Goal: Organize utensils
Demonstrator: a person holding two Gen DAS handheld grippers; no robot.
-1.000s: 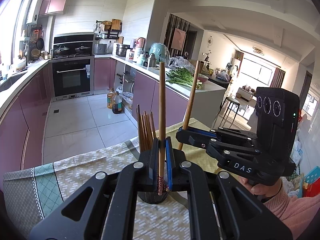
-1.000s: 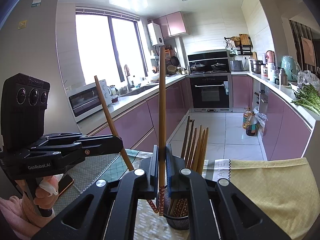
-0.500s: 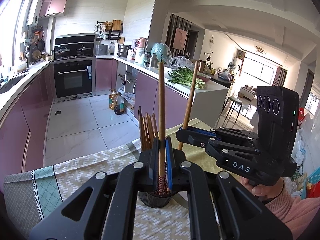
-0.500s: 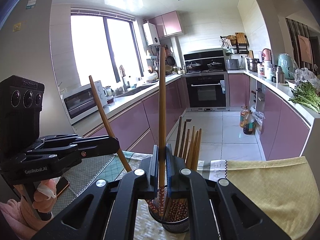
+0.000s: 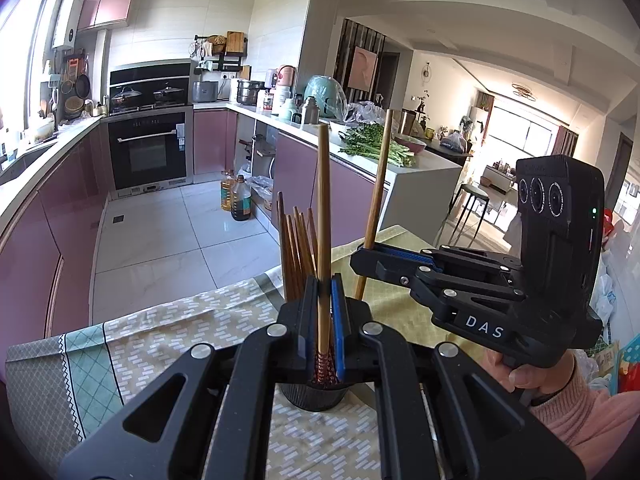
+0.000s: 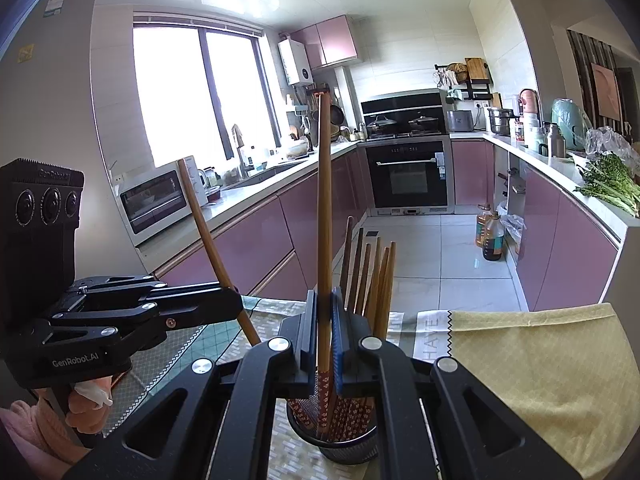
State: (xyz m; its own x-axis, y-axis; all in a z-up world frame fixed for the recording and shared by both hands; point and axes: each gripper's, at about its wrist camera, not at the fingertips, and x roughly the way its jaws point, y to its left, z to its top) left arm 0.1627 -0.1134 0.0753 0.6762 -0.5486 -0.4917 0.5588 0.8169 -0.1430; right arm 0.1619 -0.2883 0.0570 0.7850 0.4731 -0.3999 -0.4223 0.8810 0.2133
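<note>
Chopsticks mostly stand sorted already: in the left wrist view a bundle of chopsticks [image 5: 297, 252] leans upright in the dark mesh holder [image 5: 316, 394], which sits on the patterned tablecloth [image 5: 168, 332] near the table's far edge. The left gripper [image 5: 325, 320] is clenched on one upright chopstick [image 5: 323, 216], its patterned lower end just over the holder's mouth. Beside it, the right gripper [image 5: 362, 254] pinches a second chopstick [image 5: 379, 184], slightly tilted, above the cloth.

From the right wrist view, the right gripper [image 6: 325, 332] grips its chopstick [image 6: 325, 200] with the tip seemingly inside the holder [image 6: 340, 446] among the patterned ends. The left gripper [image 6: 236, 304] clamps its slanted chopstick [image 6: 208, 232]. Judging by this, only these two remain to drop in.
</note>
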